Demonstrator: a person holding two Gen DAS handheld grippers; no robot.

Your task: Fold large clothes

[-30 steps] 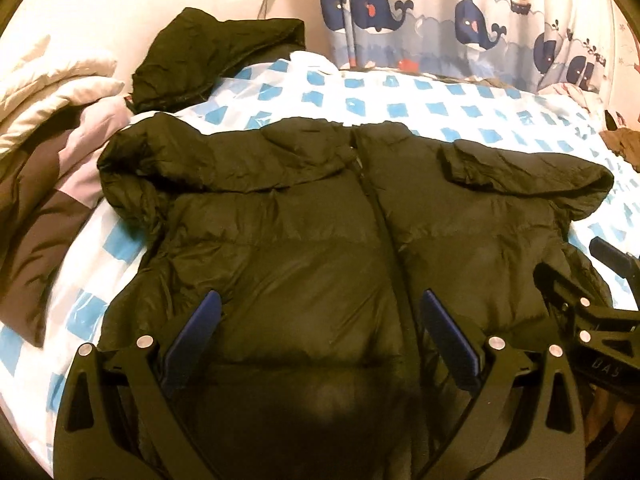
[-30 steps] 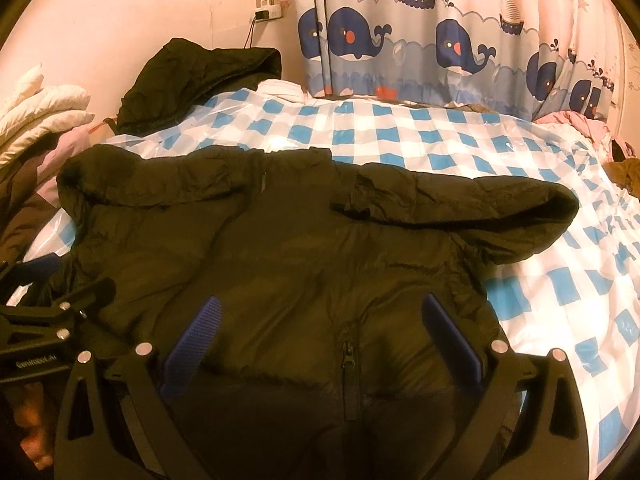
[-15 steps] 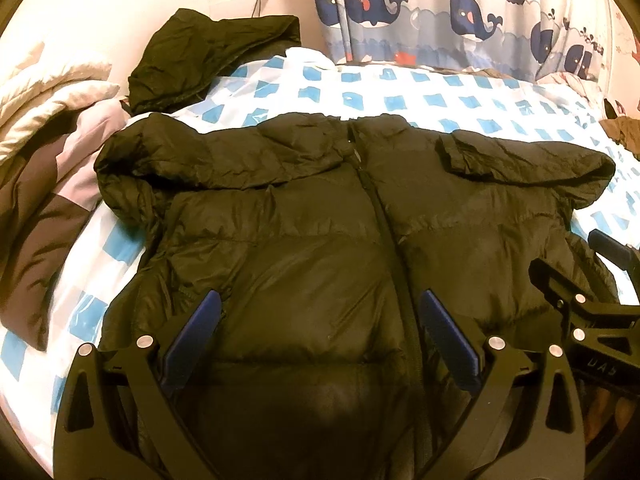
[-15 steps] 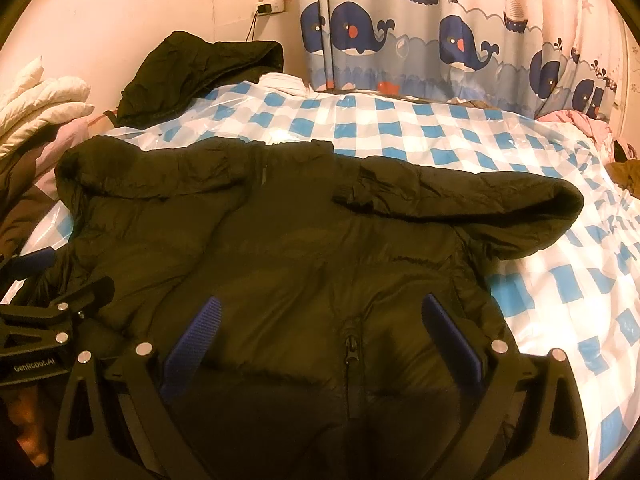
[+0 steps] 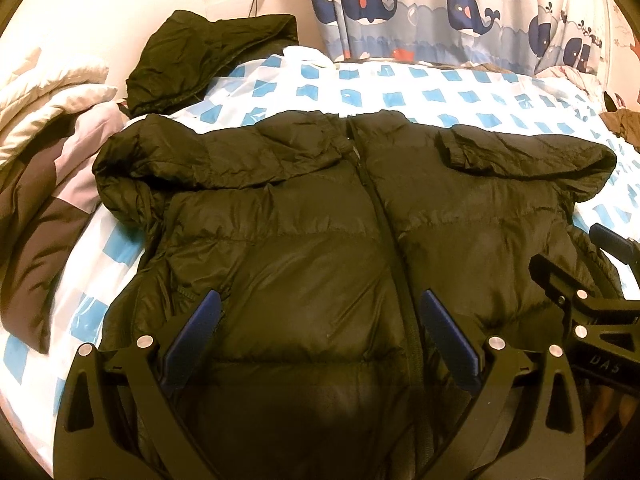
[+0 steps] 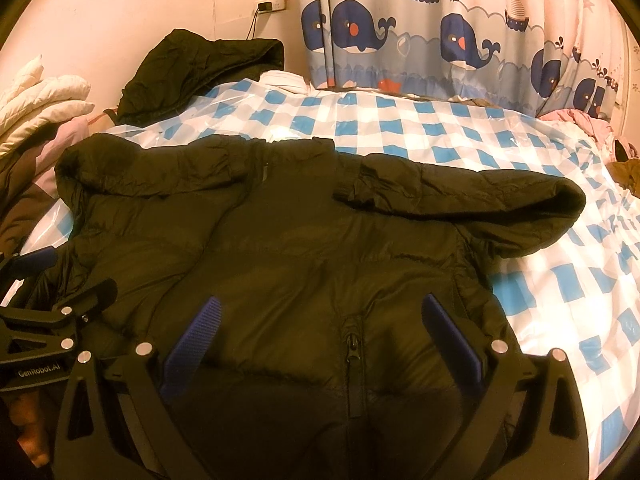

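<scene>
Bedsheet (image 6: 460, 128) bare beyond jacket (image 6: 320, 248); clothes pile (image 5: 44, 160) crowds left, curtain (image 6: 440, 40) behind.

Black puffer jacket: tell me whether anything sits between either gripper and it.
Nothing visible does. The black puffer jacket lies spread on the checked sheet, directly under the open left gripper and open right gripper. The other dark garment lies far behind it.
</scene>
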